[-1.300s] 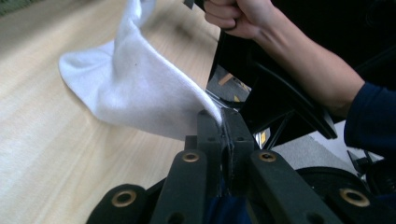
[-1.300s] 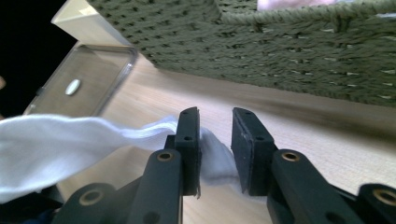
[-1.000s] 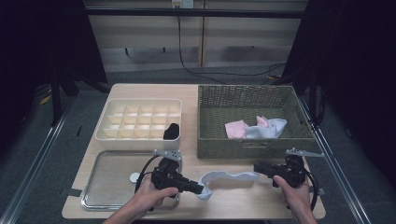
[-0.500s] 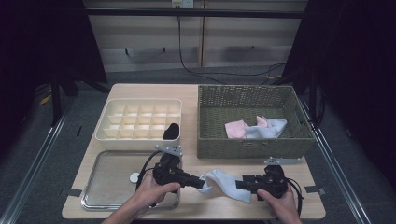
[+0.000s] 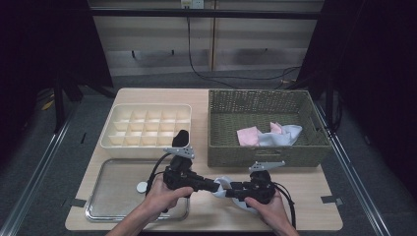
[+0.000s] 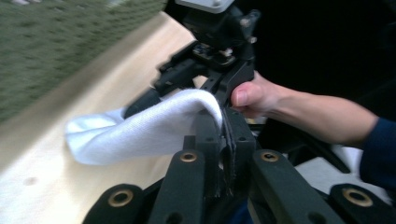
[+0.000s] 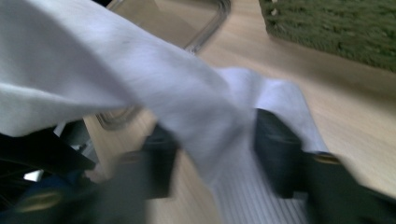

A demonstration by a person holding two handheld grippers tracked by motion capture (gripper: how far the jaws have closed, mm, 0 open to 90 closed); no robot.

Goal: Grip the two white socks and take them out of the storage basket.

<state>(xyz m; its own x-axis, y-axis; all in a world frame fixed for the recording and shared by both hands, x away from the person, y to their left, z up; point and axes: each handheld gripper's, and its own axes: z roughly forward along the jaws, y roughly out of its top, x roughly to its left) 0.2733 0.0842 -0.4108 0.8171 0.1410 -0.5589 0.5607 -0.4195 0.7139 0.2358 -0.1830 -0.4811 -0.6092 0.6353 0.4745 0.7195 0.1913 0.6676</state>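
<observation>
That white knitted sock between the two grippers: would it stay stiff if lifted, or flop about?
The white knitted sock likely flops: it drapes and folds past the left gripper. Probably light and not slippery, since clamped jaws hold one thin edge.

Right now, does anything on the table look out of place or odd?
One thing: a dark item stands in the cream divider tray's corner compartment, sticking up above its rim. Otherwise tidy. The white sock is clamped in the left gripper, and the right gripper, just closing, straddles it. Pink and white cloths lie in the basket.
</observation>
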